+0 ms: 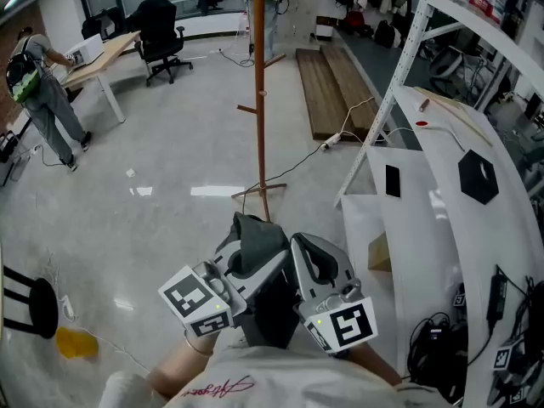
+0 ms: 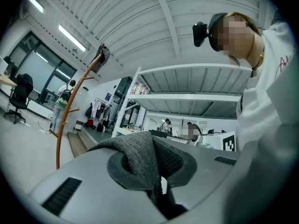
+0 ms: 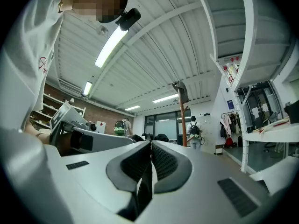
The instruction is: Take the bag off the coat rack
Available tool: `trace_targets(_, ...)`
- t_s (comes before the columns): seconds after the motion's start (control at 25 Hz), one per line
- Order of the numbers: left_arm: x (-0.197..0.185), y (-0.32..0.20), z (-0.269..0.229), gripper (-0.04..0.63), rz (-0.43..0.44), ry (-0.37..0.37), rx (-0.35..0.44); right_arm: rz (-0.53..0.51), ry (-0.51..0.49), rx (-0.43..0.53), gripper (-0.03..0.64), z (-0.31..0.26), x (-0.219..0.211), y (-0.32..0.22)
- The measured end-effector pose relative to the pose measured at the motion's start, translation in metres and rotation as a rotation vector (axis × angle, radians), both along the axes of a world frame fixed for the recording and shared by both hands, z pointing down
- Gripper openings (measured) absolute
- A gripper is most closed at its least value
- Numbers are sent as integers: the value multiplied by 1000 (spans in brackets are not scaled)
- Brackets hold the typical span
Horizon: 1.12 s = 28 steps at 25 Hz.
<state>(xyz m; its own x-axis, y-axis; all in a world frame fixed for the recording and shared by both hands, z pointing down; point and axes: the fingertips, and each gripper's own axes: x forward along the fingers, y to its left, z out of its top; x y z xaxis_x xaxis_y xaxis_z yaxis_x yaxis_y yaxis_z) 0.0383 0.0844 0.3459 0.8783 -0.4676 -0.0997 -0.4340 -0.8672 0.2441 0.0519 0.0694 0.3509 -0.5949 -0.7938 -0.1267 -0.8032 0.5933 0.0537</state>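
The wooden coat rack (image 1: 259, 100) stands on the floor ahead of me, its hooks bare; it also shows as a curved pole (image 2: 70, 111) in the left gripper view and far off (image 3: 182, 115) in the right gripper view. My left gripper (image 1: 246, 253) is shut on a fold of the grey bag (image 1: 255, 240), whose darker body hangs down between the two grippers. The knit fabric (image 2: 135, 157) bulges out over the left gripper (image 2: 156, 146). My right gripper (image 1: 319, 266) is just right of the bag; its jaws (image 3: 150, 146) are shut, pads together, with nothing seen between them.
A white shelving frame (image 1: 408, 49) and white panels (image 1: 442, 194) fill the right side. Wooden planks (image 1: 331, 83) lie on the floor behind the rack. A person (image 1: 38, 92) stands at a desk far left, near an office chair (image 1: 161, 36). A black stool (image 1: 25, 300) is at lower left.
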Motion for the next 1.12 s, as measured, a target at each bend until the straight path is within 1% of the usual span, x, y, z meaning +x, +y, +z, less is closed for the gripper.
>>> trace_targets(0.16,-6,10,2,43,8,19,-14,7,14,-4,20,2,-7,9)
trace_targets(0.28,-10,13,6,43,6,9,-12,15,31,-9,20,4,-11,12)
trace_targets(0.44,-20,14,7,41,5,10,-10,15,38,9,20,1,-18,16)
trace_targets(0.6,-26,14,5,43,6,-3,9,23,44,22,20,-3,-22,18)
trace_targets(0.88,-41,12,8,43,-26,-23,8,13,55,1,20,2,-33,15)
trace_targets(1.12,-51,18,9,43,-40,-19,8,0,52,11,20,1,-44,22)
